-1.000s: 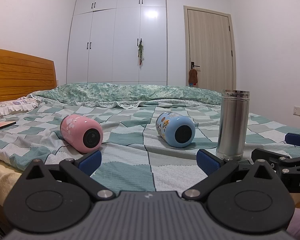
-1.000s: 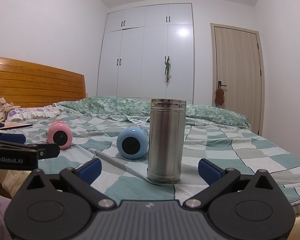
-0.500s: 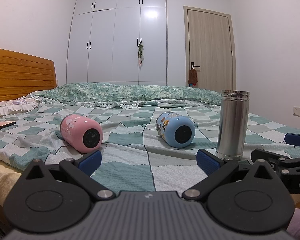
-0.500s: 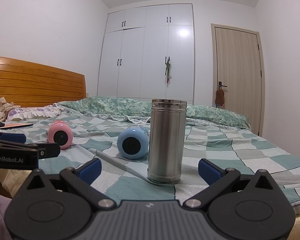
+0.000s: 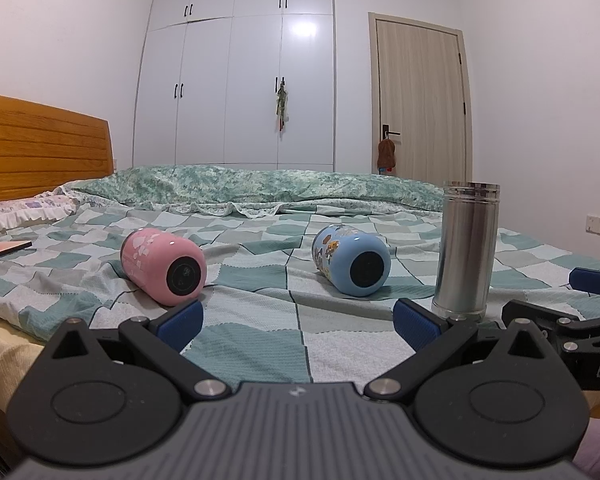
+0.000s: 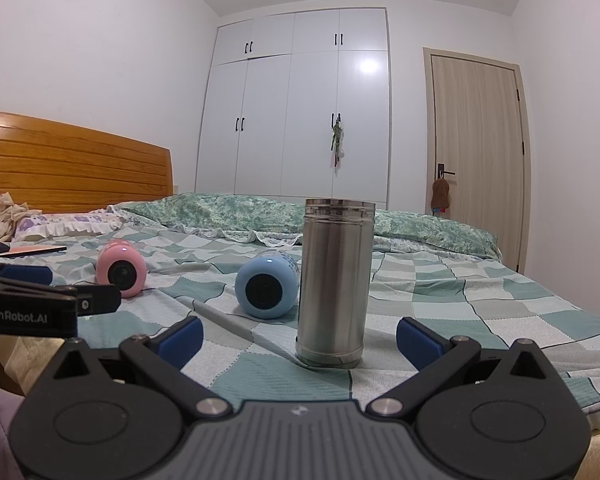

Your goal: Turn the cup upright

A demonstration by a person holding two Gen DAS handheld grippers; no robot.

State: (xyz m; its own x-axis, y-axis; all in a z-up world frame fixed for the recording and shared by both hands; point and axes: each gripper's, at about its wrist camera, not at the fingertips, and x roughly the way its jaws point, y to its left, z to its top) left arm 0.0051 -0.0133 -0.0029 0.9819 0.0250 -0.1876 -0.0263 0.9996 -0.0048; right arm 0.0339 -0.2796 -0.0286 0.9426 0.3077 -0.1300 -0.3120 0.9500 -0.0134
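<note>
A pink cup (image 5: 162, 266) and a blue cartoon-print cup (image 5: 352, 265) lie on their sides on the checked bedspread (image 5: 296, 340), bases toward me. A steel cup (image 5: 466, 250) stands upright at the right. My left gripper (image 5: 298, 322) is open and empty, low at the bed's near edge, short of the cups. In the right wrist view my right gripper (image 6: 298, 334) is open and empty, with the steel cup (image 6: 336, 282) standing just beyond its fingers. The blue cup (image 6: 266, 290) and pink cup (image 6: 120, 268) lie to its left.
A folded green quilt (image 5: 260, 188) lies across the far side of the bed. A wooden headboard (image 6: 72, 168) is at the left. A flat red book (image 6: 36, 250) lies near the pillow. White wardrobes (image 5: 240, 80) and a door (image 5: 420, 104) stand behind.
</note>
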